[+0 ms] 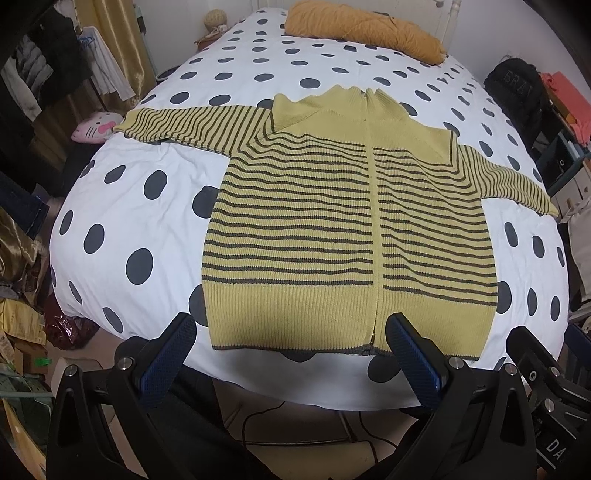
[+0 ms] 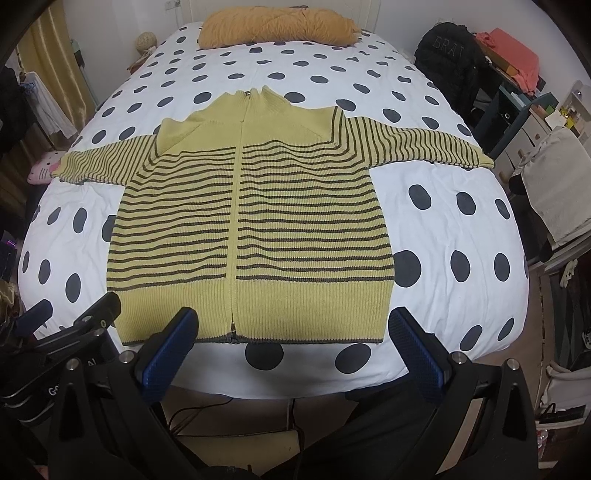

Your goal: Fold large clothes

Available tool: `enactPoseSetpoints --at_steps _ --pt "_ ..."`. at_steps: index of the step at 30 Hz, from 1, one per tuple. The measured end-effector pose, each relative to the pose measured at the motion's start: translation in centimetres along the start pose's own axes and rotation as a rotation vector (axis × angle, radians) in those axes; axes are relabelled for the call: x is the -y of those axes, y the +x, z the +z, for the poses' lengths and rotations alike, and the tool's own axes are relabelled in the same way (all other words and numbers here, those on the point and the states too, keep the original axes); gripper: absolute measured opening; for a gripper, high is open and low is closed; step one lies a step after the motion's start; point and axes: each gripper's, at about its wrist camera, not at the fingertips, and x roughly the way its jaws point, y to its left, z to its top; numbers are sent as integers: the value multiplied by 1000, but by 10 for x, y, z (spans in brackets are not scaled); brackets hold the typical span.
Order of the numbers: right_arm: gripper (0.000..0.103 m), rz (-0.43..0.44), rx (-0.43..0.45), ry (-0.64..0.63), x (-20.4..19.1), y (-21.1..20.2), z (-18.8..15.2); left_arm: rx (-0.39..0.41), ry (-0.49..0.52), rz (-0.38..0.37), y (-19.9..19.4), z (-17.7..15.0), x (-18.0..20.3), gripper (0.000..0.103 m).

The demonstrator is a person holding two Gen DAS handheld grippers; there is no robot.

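Observation:
A yellow zip-up knit cardigan with dark stripes (image 1: 332,221) lies flat and face up on the polka-dot bed (image 1: 140,206), sleeves spread out to both sides, hem toward me. It also shows in the right wrist view (image 2: 258,221). My left gripper (image 1: 291,332) is open and empty, hovering over the near hem, left of the zip. My right gripper (image 2: 291,328) is open and empty over the hem, right of the zip. The right gripper's body shows at the right edge of the left wrist view (image 1: 546,387).
An orange pillow (image 1: 362,26) lies at the head of the bed. A pink plush (image 1: 96,125) sits at the left bed edge. A black backpack (image 2: 450,59) and shelves stand on the right; hanging clothes and clutter on the left. Cables lie on the floor below the bed's foot.

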Motion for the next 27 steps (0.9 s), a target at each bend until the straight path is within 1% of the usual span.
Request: enactPoseSetpoints --at_steps 27 --pt "102 4 -24 -2 -5 10 0 -23 0 4 10 1 1 102"
